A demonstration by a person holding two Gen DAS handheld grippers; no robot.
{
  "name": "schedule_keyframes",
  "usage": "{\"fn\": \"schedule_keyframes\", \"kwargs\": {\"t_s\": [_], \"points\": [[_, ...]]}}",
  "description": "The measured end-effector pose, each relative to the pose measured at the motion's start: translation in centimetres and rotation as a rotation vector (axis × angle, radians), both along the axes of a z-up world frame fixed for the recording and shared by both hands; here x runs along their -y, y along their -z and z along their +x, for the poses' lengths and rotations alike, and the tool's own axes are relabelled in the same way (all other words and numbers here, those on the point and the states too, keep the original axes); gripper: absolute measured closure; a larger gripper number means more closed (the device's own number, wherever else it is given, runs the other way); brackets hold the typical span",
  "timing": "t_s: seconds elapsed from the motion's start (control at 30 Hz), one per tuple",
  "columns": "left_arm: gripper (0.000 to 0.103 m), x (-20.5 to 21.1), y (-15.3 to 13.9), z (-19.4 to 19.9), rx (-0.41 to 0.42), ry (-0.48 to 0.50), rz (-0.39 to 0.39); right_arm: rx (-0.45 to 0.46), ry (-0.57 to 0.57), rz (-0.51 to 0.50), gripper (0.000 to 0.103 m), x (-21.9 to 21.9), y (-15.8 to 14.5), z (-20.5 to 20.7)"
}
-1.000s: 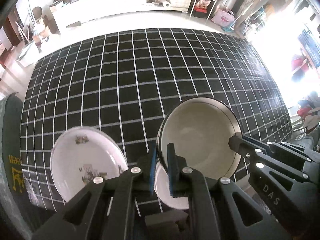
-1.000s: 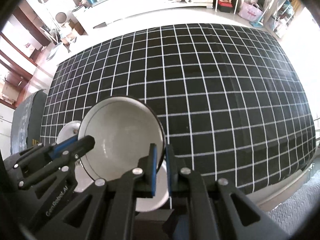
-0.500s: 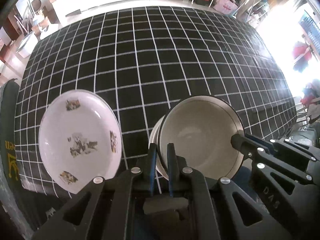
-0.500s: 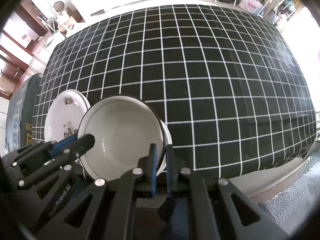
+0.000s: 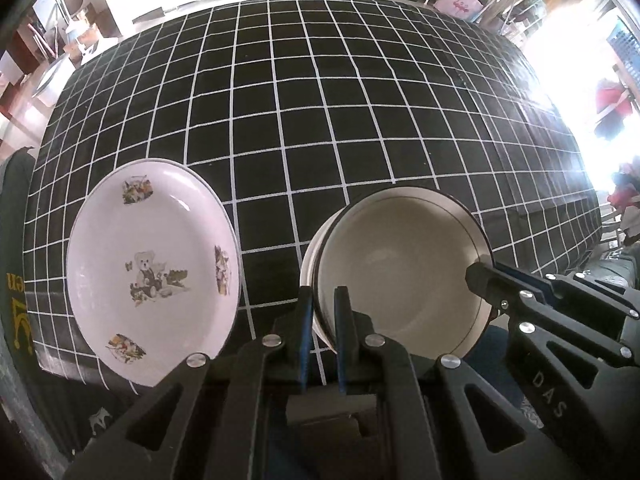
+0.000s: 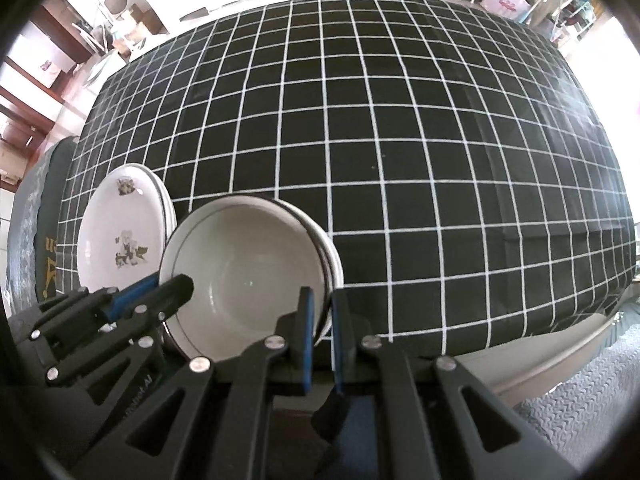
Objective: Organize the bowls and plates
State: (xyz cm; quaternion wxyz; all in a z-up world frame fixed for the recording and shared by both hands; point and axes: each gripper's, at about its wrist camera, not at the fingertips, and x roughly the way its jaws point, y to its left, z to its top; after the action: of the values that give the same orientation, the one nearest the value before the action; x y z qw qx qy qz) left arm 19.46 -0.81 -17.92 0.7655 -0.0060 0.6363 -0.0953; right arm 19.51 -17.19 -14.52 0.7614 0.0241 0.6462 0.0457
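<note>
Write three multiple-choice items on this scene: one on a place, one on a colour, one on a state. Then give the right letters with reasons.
1. Where is the teddy-bear plate relative to the bowl in the left wrist view?
A. left of it
B. right of it
C. inside it

2. What colour is the tablecloth?
A. plain red
B. black with white grid
C. green stripes

3. How is the bowl held?
A. by neither gripper
B. by one gripper
C. by both

Answers: A, the plate lies at the image's left; B, white lines cross black cloth; C, the left gripper and right gripper each have jaws clamped on its rim.
</note>
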Motion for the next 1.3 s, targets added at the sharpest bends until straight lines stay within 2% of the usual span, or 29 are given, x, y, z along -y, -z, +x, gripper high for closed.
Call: {"fn": "schedule_keyframes", "kwargs": {"t_s": [0.3, 0.57, 0.63, 0.7, 0.83, 0.87, 0.93, 1.0, 1.1, 1.2, 1.3], "points": [[0.096, 0.4, 0.2, 0.0, 0.009, 0.006, 0.013, -0.002, -0.006, -0.010, 0.092, 0.0, 0.3, 0.1], [0.096, 0.3, 0.7, 0.0, 0.006, -0.014, -0.019, 0.011, -0.016, -0.004, 0.092, 0.1, 0.3, -0.1], [0.095, -0.1, 0.4, -0.1, 0.028, -0.033, -0.022, 0.018, -0.017, 0.011, 0.092, 0.4, 0.1, -0.2], [0.091, -0.3, -0.3, -0.4, 0.063, -0.027, -0.012, 0.027, -0.017, 0.041, 0.092, 0.8, -0.1, -0.4], [0.077, -1.1, -1.8, -0.5, 0.095, -0.019, -0.058, 0.062, 0.005, 0.075, 0.090, 1.9, -1.0, -0.7], [0.071, -1.3, -2.1, -0.5, 0.101, -0.017, -0.067, 0.067, 0.009, 0.082, 0.087, 2.1, -1.3, -0.8], [0.068, -1.6, -2.5, -0.5, 0.106, -0.007, -0.085, 0.080, 0.014, 0.078, 0.079, 2.3, -1.8, -1.0], [0.063, -1.8, -2.5, -0.5, 0.103, -0.002, -0.103, 0.091, 0.020, 0.084, 0.063, 2.6, -2.2, -1.1], [0.054, -2.4, -2.3, -0.5, 0.093, -0.006, -0.141, 0.104, 0.033, 0.110, 0.048, 2.9, -2.8, -1.3], [0.053, -2.8, -1.2, -0.1, 0.055, -0.006, -0.199, 0.107, 0.051, 0.141, 0.039, 3.0, -2.9, -1.4], [0.053, -3.1, 0.1, -0.9, 0.036, -0.007, -0.207, 0.091, 0.057, 0.160, 0.038, 2.6, -2.1, -1.3]]}}
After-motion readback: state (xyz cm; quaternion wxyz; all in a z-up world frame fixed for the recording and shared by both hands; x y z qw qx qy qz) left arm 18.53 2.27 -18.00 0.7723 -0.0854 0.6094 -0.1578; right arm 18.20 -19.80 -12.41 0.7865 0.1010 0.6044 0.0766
